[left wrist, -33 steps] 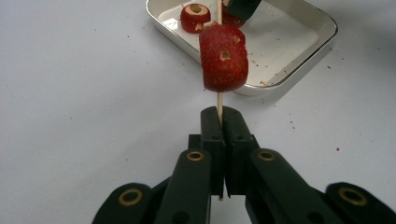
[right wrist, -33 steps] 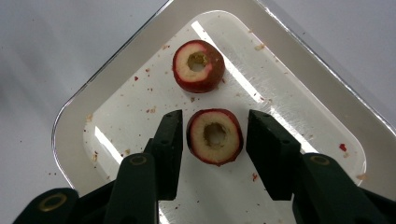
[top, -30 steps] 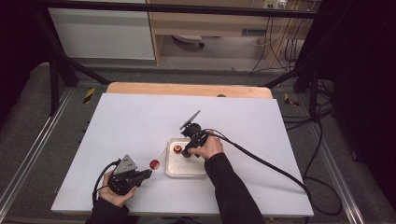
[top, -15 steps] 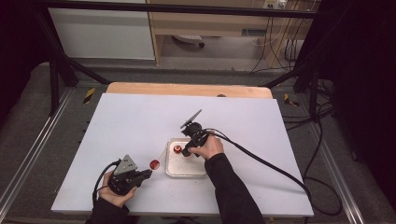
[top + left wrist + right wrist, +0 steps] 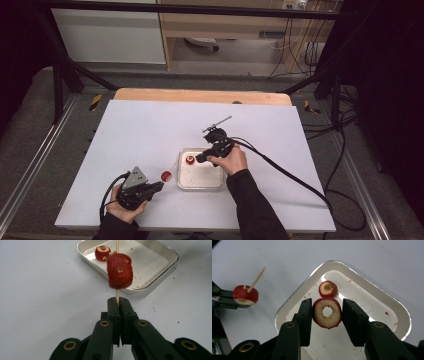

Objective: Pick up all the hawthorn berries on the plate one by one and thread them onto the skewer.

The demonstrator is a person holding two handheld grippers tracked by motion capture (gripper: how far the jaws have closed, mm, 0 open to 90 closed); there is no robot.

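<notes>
our right gripper pinches a red cored fruit ring above the white metal tray. our left gripper, pressed together on a thin wooden skewer, holds it ahead; we centre the ring's hole on the tip.

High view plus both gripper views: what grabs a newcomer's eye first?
The red cored fruit ring gripped by the right gripper over the shallow white metal tray. Left of the tray, the left gripper pinches a thin wooden skewer threaded through another red fruit piece.
</notes>
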